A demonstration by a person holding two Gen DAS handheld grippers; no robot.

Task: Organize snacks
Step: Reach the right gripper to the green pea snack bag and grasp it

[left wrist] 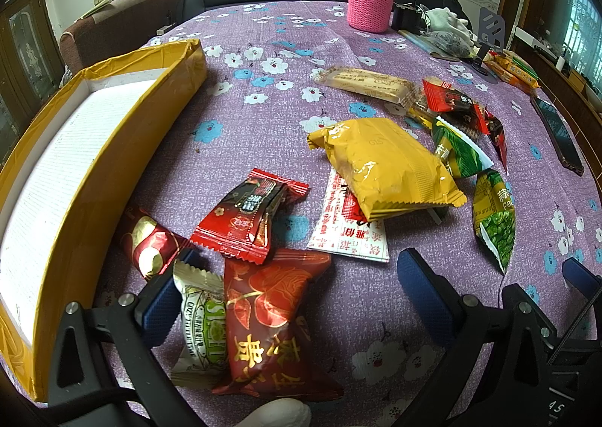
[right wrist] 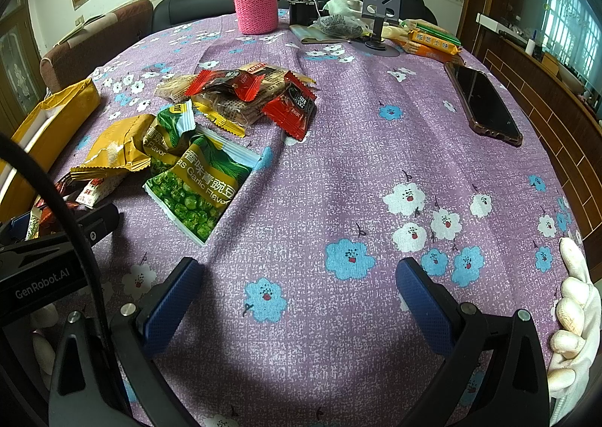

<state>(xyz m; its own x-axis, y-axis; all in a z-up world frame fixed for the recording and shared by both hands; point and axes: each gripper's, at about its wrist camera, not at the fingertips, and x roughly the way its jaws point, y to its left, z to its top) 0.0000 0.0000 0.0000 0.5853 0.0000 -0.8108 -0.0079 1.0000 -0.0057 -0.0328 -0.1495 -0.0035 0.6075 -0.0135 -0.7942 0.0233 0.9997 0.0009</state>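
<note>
Snacks lie scattered over the purple flowered surface (right wrist: 338, 171), none yet in the yellow box (left wrist: 113, 133) at my left, whose white floor looks bare in the part I can see. My left gripper (left wrist: 297, 299) has its fingers spread wide, straddling a dark red packet with gold lettering (left wrist: 271, 317) and a silver-green packet (left wrist: 203, 329) tucked just beside it; the left finger sits touching or almost touching the silver-green one, and nothing is pinched. My right gripper (right wrist: 297, 299) hangs over bare cloth with its fingers spread and empty, well apart from the green pea packets (right wrist: 195, 186) and the red sachets (right wrist: 289, 107) farther back.

I judge every one of these light and soft: air-puffed film pillows that give under pressure and slide on their glossy skins. The dark red packet probably holds something crumbly, so I would close gently across its middle, where the bulk gives the pads something to bite, rather than on the crimped end seals, which are thin and may slip out. The yellow packet (left wrist: 383, 167) rests on a white-and-red one (left wrist: 350, 235), so lifting it alone needs a clean grip across its width.
</note>
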